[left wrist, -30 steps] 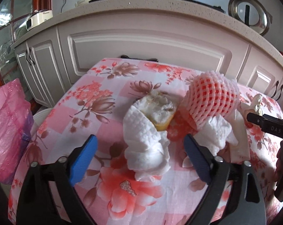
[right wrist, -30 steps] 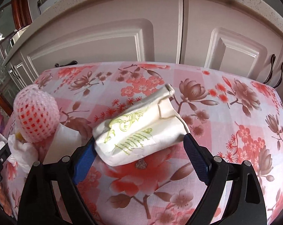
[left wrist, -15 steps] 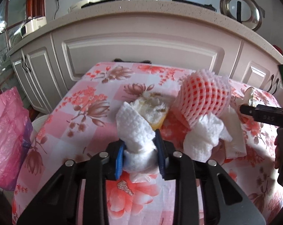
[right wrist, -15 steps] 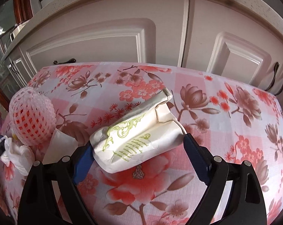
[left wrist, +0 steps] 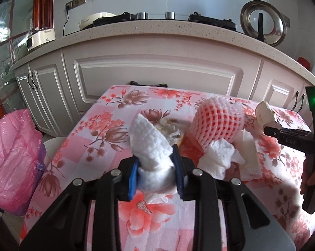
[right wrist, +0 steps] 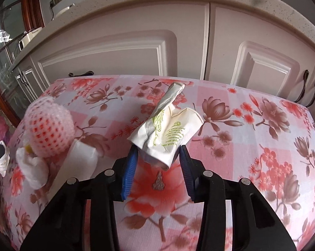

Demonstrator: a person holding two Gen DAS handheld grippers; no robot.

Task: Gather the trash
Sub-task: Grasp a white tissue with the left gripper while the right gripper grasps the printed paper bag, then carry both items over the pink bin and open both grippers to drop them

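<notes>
My left gripper (left wrist: 156, 167) is shut on a crumpled white paper towel (left wrist: 149, 144) and holds it just above the floral tablecloth (left wrist: 107, 123). My right gripper (right wrist: 157, 163) is shut on a white paper bag with green print (right wrist: 167, 129), lifted off the cloth. A pink foam fruit net (left wrist: 218, 121) lies on the table between them; it also shows in the right wrist view (right wrist: 49, 127). More white tissues (left wrist: 218, 156) lie under the net. A yellowish scrap (left wrist: 170, 127) sits behind the held towel.
A pink plastic bag (left wrist: 15, 163) hangs at the table's left side beside a white bin rim (left wrist: 52, 144). White kitchen cabinets (left wrist: 157, 77) stand right behind the table. A folded white napkin (right wrist: 80, 163) lies next to the net.
My left gripper closed on the paper towel and raised it. My right gripper closed on the paper bag and lifted it, so the bag now stands upright.
</notes>
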